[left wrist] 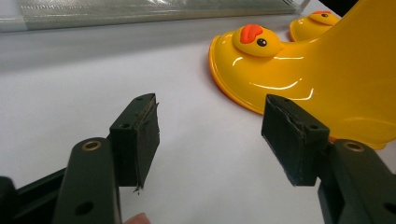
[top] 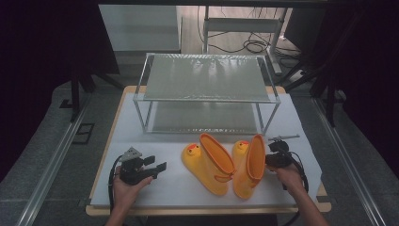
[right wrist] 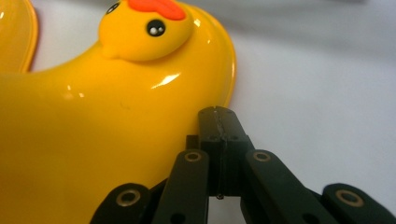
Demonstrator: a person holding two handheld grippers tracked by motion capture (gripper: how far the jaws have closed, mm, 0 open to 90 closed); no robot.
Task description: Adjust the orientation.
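Observation:
Two yellow rubber boots with duck faces lie on their sides on the white sheet: the left boot [top: 209,165] and the right boot [top: 249,165]. My left gripper [top: 157,165] rests on the sheet left of them. It is open, with nothing between its jaws [left wrist: 210,126], and the left boot [left wrist: 299,70] lies just past its right jaw. My right gripper [top: 269,160] sits at the right boot's outer side. Its jaws [right wrist: 219,121] are shut together with nothing between them, right beside the boot's glossy shaft [right wrist: 93,116].
A two-level metal-framed rack [top: 207,77] with translucent shelves stands at the back of the table. The white sheet [top: 164,186] covers most of the wooden tabletop. Dark floor, rails and cables surround the table.

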